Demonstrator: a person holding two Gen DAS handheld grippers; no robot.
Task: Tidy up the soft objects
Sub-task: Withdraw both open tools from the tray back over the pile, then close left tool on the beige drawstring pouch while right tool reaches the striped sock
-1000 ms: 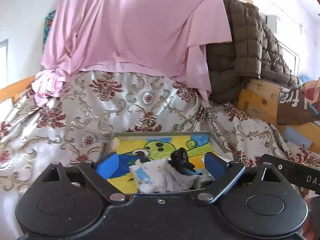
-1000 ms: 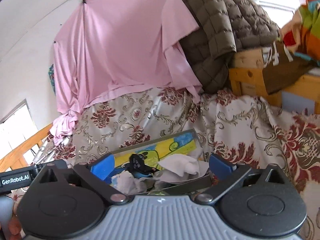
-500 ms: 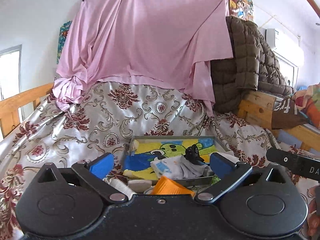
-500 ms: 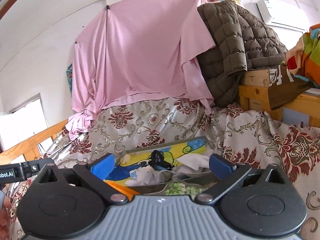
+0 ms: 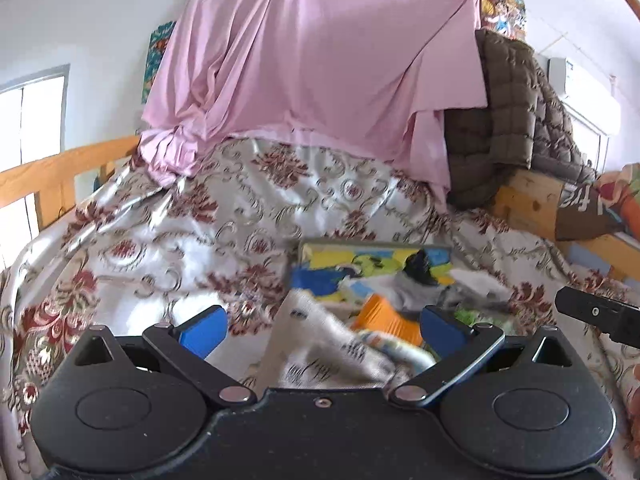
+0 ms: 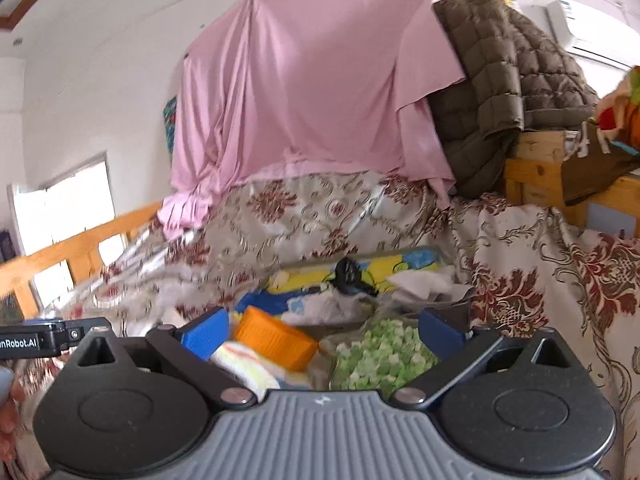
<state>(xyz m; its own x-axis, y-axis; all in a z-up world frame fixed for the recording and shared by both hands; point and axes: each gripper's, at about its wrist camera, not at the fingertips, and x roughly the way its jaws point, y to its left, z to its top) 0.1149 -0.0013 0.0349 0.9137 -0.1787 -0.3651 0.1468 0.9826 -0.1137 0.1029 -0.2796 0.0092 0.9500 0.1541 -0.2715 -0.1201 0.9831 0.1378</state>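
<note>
Between picks, judging by empty jaws: left gripper spread wide, right gripper also wide, nothing clamped. Soft items sit on the floral bedspread near the cartoon-print tray: orange sponge-like block, green-white foam bag, white printed cloth, blurred. Next: choose one, lower jaws around it, close gently.
</note>
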